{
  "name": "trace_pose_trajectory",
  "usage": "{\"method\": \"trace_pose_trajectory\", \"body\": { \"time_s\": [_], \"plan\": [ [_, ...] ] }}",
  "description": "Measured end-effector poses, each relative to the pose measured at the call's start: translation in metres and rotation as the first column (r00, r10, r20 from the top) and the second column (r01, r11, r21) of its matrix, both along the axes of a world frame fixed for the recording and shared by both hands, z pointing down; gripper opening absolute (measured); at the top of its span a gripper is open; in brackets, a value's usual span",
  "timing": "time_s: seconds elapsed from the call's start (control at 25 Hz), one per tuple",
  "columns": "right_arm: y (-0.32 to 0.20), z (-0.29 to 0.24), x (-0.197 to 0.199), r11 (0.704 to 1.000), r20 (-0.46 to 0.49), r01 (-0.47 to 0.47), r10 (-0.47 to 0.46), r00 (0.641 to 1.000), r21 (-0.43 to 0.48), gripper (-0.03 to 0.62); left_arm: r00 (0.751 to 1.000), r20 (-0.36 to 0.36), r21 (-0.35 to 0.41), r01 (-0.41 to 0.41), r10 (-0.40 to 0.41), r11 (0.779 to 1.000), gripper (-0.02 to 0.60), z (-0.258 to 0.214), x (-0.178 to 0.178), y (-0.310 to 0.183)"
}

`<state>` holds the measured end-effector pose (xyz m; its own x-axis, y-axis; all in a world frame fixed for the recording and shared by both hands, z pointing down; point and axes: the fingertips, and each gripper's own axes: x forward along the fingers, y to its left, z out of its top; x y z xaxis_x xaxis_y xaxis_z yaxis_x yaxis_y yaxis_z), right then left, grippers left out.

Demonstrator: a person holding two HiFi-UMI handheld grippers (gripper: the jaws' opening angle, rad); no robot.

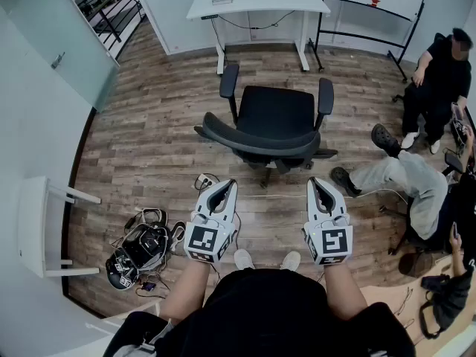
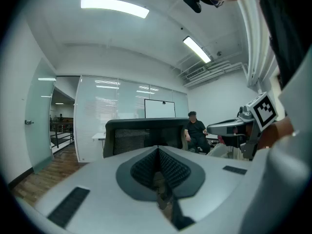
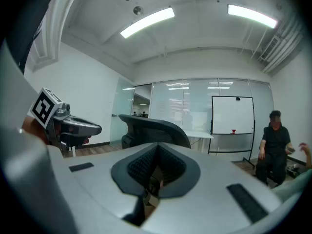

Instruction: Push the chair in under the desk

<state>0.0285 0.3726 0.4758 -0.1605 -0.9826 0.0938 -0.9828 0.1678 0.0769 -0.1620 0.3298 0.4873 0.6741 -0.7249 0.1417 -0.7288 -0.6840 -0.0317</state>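
Forearms and black shirt fill the near edge of head view; just beyond them, both tools are held level, side by side.

- left gripper (image 1: 226, 186): jaws pressed together, nothing between them.
- right gripper (image 1: 319, 184): same, jaws closed and empty.
- chair (image 1: 275, 117): mid-floor, backrest toward the person, seat facing the desk (image 1: 260, 0). Well apart from the desk, so it is not under it at all. Both tools sit just short of the backrest, with no contact visible.

Judgement: the push has not begun.

Risks from here:
1. The backrest rim is curved and smooth. Closed jaw tips pressed against it could slide off sideways or over the top, especially if contact is high.
2. The seat likely swivels on its column. An uneven push from the two tools would spin it instead of rolling it, leaving the armrests skewed to the desk opening.
3. A white cable end (image 1: 204, 178) lies on the floor near the left of the chair base, and a caster could snag it at the start.
4. A seated person's legs (image 1: 394, 171) stretch in from the right, with a shoe close to the base. A rightward drift risks a bump.
5. The armrests may meet the desk top or its legs; clearance cannot be judged from these views. A cable also hangs beneath the desk.
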Motion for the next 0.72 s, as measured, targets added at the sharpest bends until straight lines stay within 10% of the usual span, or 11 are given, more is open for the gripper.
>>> {"method": "trace_pose_trajectory", "body": {
  "time_s": [0.52,0.72],
  "plan": [
    [-0.004,0.004,-0.012,0.999,-0.056,0.035,-0.035,0.998,-0.01,0.009,0.999,0.051,0.034,0.008,-0.01,0.999,0.014,0.001,-0.011,-0.004],
    [-0.009,0.02,-0.023,0.994,-0.128,0.092,-0.1,0.987,-0.065,0.134,0.981,0.194,0.072,-0.008,-0.006,0.997,0.108,0.011,-0.016,-0.014]
  ]
}}
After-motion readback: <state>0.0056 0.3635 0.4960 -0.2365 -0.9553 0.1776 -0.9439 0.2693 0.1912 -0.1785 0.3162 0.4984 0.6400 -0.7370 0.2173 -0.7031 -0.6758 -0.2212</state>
